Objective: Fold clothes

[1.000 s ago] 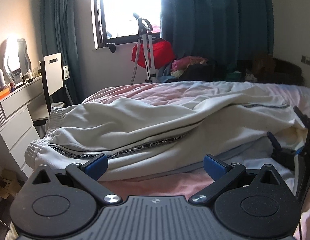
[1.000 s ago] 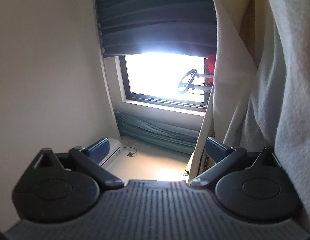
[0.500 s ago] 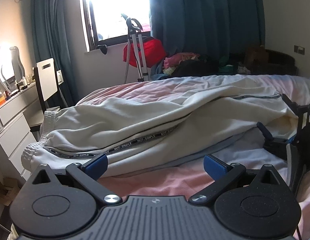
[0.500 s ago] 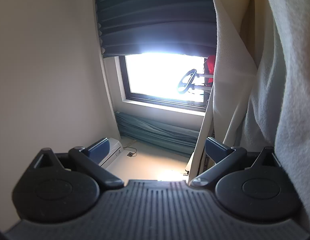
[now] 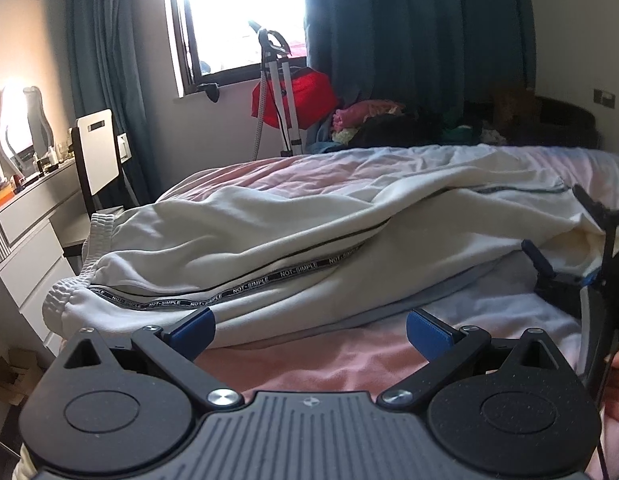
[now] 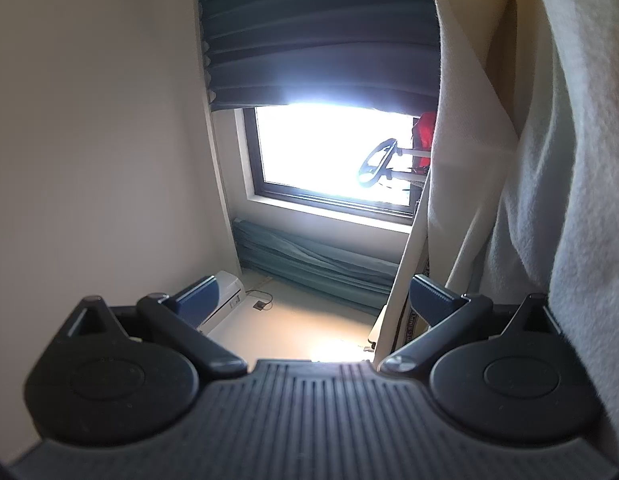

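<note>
We see the bed (image 5: 269, 172) carrying everything here, its pink cover running from the near edge at our left gripper to the far edge below the window (image 5: 237, 16). Across it lie the white sweatpants (image 5: 237, 248), stretched lengthwise: the elastic waistband (image 5: 69, 296) sits at the bed's left edge beside the dresser (image 5: 25, 248), and the legs run toward the right edge, one leg over the other with the printed side stripe (image 5: 269, 282) showing — a layout that suits folding them in half along their length. At the right edge the cloth rises off the cover, because our right gripper (image 5: 549, 268) is pushed in under the leg end there, turned on its side. In its own view the fabric (image 6: 529, 160) hangs down the right side and runs past the right finger (image 6: 433, 294), while the jaws stand wide apart; whether any cloth is pinched we cannot tell for sure, though it looks draped over the tool rather than clamped. Our left gripper (image 5: 309, 328) hovers low over the near edge, just short of the trousers, jaws spread wide and holding nothing — we judge it is lined up to take the nearer hem.
</note>
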The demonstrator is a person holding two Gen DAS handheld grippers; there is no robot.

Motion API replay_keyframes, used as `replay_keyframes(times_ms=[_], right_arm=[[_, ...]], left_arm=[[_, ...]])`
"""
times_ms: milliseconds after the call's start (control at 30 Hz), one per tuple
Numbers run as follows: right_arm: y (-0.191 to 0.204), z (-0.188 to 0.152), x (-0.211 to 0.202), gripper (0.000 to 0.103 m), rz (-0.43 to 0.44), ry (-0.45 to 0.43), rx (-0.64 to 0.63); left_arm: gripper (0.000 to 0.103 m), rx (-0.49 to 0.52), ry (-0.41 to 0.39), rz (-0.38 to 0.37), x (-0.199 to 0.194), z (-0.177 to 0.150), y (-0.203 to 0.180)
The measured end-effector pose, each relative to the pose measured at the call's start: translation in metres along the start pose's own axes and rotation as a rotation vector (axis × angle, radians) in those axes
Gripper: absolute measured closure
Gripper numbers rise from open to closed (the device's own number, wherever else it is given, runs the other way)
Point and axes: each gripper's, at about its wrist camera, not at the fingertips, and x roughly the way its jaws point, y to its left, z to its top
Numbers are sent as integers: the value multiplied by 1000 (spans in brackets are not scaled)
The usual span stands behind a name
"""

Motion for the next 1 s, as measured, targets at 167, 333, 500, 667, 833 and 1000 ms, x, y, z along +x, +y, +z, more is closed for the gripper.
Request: replay_keyframes(times_ms=[167,333,500,667,833,1000], right_arm=[[1,1,2,0,-27,-42,26],[-3,7,3,0,-44,-81,139],[-3,10,8,0,-60,-58,157],[8,11,20,0,-141,-15,114],[49,4,49,0,-360,147,-92],[104,-12,81,0,-552,286,-394]], left_arm=[[0,-34,-2,-1,0,3,6],[0,-65,-3,-3,1,6,12],[0,-79,1,-4,4,5,14],[0,-87,-2,13,8,5,17],[0,-99,-3,29,10,5,18],[0,-105,-14,34,9,6,19]])
